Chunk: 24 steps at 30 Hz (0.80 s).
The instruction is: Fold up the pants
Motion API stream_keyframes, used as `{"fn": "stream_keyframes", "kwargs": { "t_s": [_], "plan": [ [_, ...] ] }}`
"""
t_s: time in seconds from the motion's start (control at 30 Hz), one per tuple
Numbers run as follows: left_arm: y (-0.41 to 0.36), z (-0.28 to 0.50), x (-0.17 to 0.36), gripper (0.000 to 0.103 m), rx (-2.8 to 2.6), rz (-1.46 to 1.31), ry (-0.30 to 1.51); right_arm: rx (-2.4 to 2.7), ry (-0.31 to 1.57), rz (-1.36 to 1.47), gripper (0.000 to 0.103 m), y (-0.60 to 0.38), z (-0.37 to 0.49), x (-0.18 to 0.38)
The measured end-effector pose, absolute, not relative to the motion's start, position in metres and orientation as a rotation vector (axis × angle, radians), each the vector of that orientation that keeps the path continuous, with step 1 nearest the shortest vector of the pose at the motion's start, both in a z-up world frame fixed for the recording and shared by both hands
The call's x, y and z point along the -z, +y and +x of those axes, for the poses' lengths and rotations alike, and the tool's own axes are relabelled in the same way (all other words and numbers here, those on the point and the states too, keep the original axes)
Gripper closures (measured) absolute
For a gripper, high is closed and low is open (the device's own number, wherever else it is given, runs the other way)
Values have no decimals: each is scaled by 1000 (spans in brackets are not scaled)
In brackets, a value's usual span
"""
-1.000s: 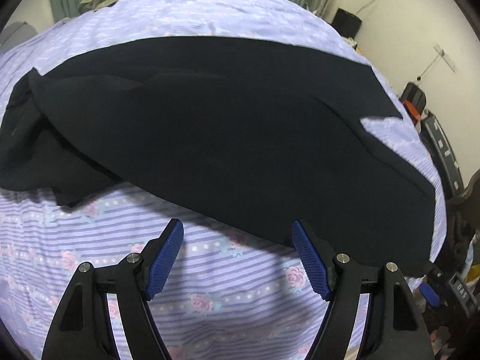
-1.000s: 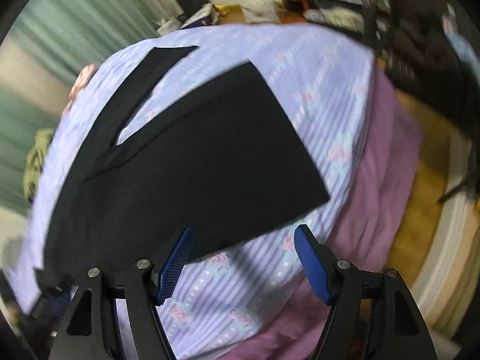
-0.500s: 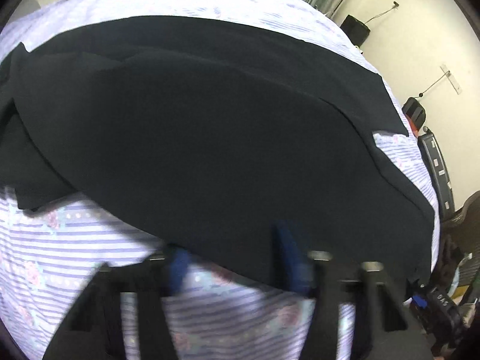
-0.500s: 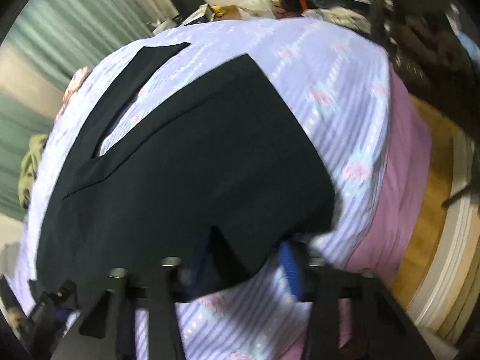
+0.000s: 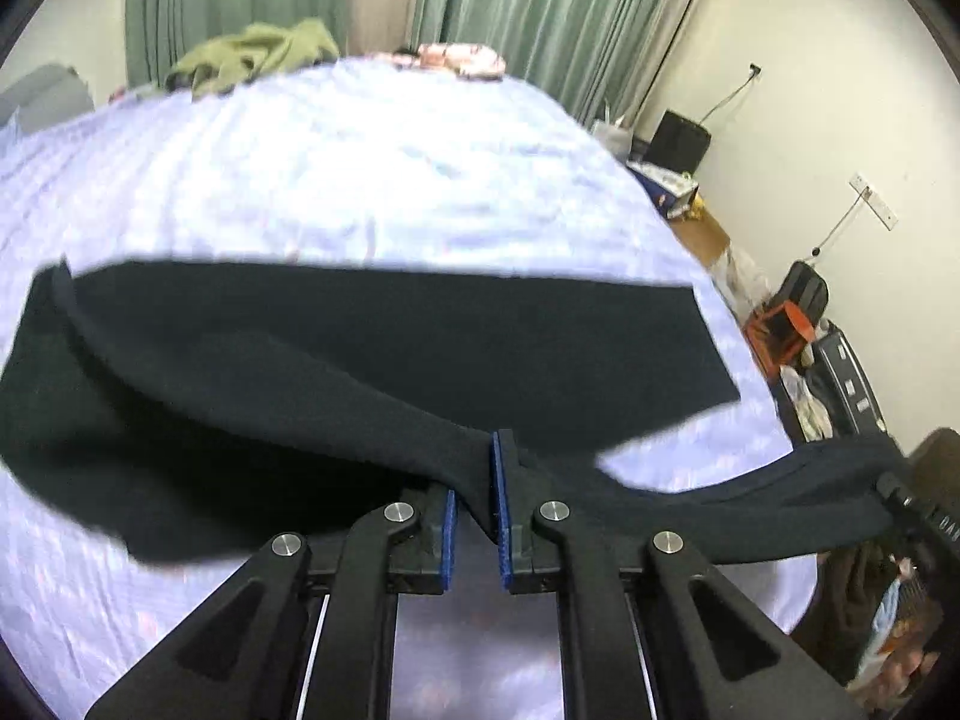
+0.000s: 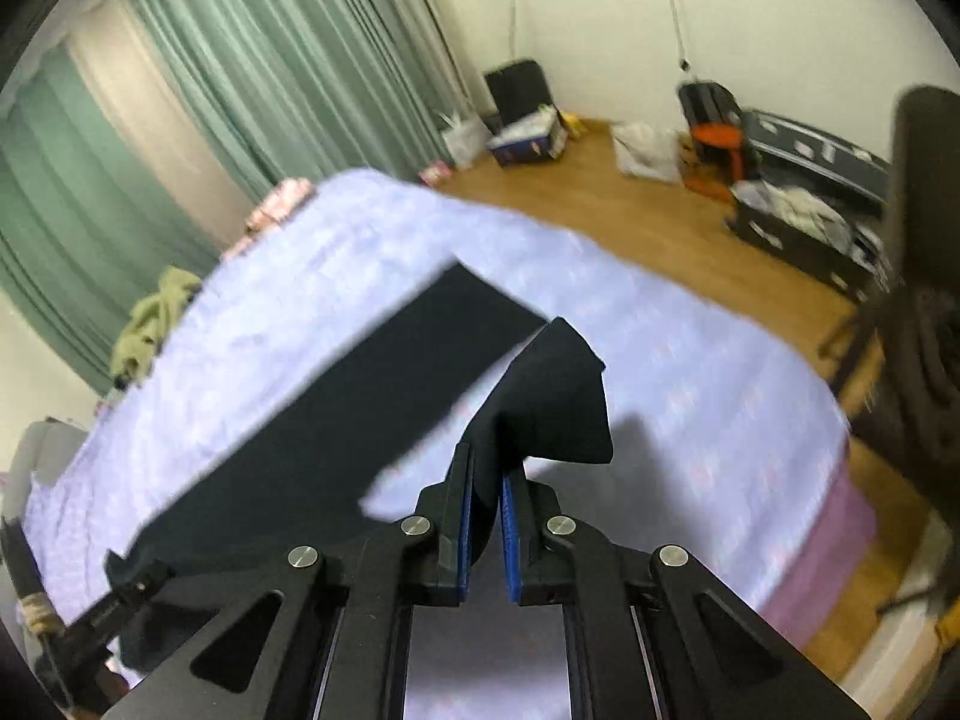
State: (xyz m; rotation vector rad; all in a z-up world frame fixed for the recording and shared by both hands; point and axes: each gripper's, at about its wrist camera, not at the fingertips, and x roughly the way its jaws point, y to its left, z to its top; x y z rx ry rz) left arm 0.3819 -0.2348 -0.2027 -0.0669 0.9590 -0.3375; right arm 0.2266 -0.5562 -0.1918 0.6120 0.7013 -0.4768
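An open dark suitcase (image 6: 798, 216) on the wooden floor (image 6: 630, 222) holds pale crumpled items — too blurred for you to name. Your left gripper (image 5: 475, 501) and right gripper (image 6: 485, 495), jaws just drawn together, each pinch an edge of the black fabric pants (image 5: 372, 348). One leg lies flat on the lilac striped bedsheet (image 5: 336, 180) — the near one hangs lifted between your grippers, its hem corner (image 6: 558, 396) folded over the right blue pads (image 6: 462, 516).
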Motion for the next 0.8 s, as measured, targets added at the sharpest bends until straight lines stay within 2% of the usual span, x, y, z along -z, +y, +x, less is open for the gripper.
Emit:
{"fn": "stream_keyframes", "kwargs": {
  "t_s": [0.13,0.27,0.6,0.67,0.73,0.77,0.8],
  "plan": [
    [-262,428,191,91,319,-44,912,429,642,587,95,-581,278,173],
    [-291,481,204,91,294,-18,924,398,640,585,95,-606,338,172],
    [-326,586,288,91,161,43,1039,349,835,575,95,-648,480,259],
    [-328,595,298,91,128,58,1055,326,870,581,85,-651,498,274],
    [-331,601,304,87,111,58,1075,367,885,534,55,-654,505,277],
    [-333,601,303,76,116,54,1076,383,871,509,51,-653,502,275],
    [-336,600,300,61,135,48,1069,403,855,482,46,-652,499,272]
  ]
}}
